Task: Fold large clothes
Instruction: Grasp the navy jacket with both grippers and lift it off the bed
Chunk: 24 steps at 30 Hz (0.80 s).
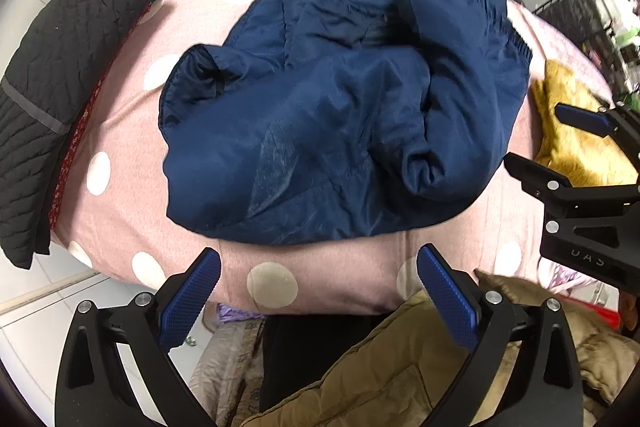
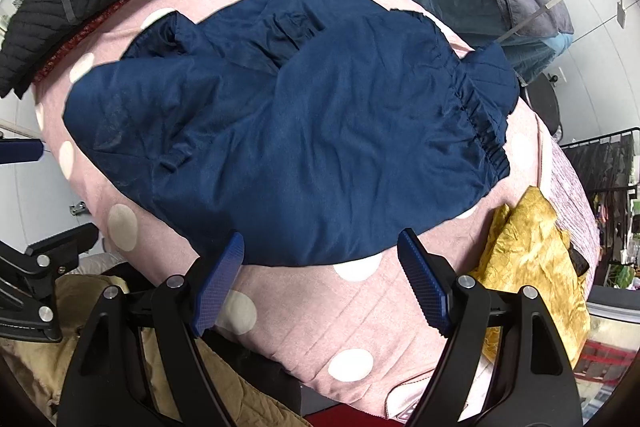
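The bed [image 2: 304, 331], under a pink quilt with white dots, carries everything, and the navy padded jacket [image 2: 304, 131] lies in a rumpled spread across its middle, its long axis running side to side in the right wrist view, with the gathered elastic hem [image 2: 486, 131] toward the right and a sleeve opening [image 1: 200, 71] toward the left. A black quilted garment [image 1: 60, 75] sits folded at the far left edge of the bed, well apart from the jacket, and a mustard-yellow cloth [image 2: 528, 267] lies bunched near the right edge, just beside the jacket's hem end. Both tongs hang over the near edge of the bed, so the jacket lies ahead of each of them. The right tongs [image 2: 320, 283] stand wide with nothing between the blue pads, and the near edge of the jacket appears just beyond their tips. The left tongs [image 1: 320, 295] are likewise wide and empty, with a strip of bare quilt between their tips and the jacket. By that, the right hand looks the nearer to the cloth, though how high either hangs above the bed cannot be told
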{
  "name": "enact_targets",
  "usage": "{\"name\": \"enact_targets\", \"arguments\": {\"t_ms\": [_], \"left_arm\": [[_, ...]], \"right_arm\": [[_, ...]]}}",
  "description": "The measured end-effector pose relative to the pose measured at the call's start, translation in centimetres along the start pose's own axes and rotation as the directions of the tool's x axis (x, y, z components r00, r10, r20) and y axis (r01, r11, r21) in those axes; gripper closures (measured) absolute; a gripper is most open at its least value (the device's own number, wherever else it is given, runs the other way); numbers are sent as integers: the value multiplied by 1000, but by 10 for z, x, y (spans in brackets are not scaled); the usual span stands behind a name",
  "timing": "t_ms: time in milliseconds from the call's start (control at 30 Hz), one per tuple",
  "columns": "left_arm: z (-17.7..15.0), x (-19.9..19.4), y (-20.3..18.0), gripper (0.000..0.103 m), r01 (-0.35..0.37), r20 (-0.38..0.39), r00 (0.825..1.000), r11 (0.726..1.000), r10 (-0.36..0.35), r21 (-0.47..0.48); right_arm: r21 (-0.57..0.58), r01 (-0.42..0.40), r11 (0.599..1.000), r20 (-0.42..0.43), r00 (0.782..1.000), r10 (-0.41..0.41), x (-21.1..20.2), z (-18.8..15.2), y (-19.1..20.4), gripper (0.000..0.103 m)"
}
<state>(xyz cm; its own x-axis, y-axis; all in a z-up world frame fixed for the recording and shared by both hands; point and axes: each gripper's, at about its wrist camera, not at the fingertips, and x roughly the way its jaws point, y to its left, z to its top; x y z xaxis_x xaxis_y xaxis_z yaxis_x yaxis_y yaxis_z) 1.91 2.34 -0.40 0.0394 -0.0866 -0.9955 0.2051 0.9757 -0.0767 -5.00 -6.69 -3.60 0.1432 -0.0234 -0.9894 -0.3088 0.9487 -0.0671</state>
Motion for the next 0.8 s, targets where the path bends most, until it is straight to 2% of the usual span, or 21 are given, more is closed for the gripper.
{"name": "enact_targets", "arguments": {"t_ms": [133,233,300,367,400,433,467,500,533,567,633,733,767,800], "left_arm": [[9,-13,42,6,40,69,997,993,-33,-110],[15,-12,104,7,55,97,995,959,-29,-279],[13,-4,149,7,116,121,990,908,-73,-403],[7,10,187,7,228,161,972,830,-168,-509],[4,21,202,7,289,184,957,785,-224,-548],[1,30,210,7,321,193,947,757,-256,-570],[-3,48,220,7,368,192,928,698,-320,-615],[-6,58,221,7,385,186,918,671,-351,-634],[-8,74,223,7,427,191,892,624,-409,-654],[-11,87,222,7,453,195,872,590,-448,-669],[-16,115,213,7,465,173,849,548,-499,-696],[-23,144,204,7,460,146,830,511,-539,-726],[-27,153,203,7,483,166,808,475,-566,-736],[-31,161,202,7,515,193,778,430,-598,-741]], "right_arm": [[-19,-25,999,86,996,27,-13,26,-8,24],[-37,-59,998,139,988,64,-13,65,-16,24],[-41,-107,993,153,982,112,-7,97,-21,24],[-82,-163,983,129,976,173,10,137,-19,24],[-116,-170,979,108,977,182,21,156,-13,24],[-140,-163,977,97,979,177,31,170,-9,24],[-160,-148,976,89,983,163,43,188,-5,24],[-171,-122,978,81,987,138,58,208,-2,24],[-167,-106,980,69,990,119,74,227,-1,24],[-144,-119,982,45,991,127,93,250,-2,24],[-78,-131,988,16,991,132,122,278,-6,24],[-17,-116,993,-10,993,115,170,319,-10,24],[-4,-87,996,-25,996,87,184,329,-10,24],[20,-83,996,-35,996,83,199,339,-11,24]]}}
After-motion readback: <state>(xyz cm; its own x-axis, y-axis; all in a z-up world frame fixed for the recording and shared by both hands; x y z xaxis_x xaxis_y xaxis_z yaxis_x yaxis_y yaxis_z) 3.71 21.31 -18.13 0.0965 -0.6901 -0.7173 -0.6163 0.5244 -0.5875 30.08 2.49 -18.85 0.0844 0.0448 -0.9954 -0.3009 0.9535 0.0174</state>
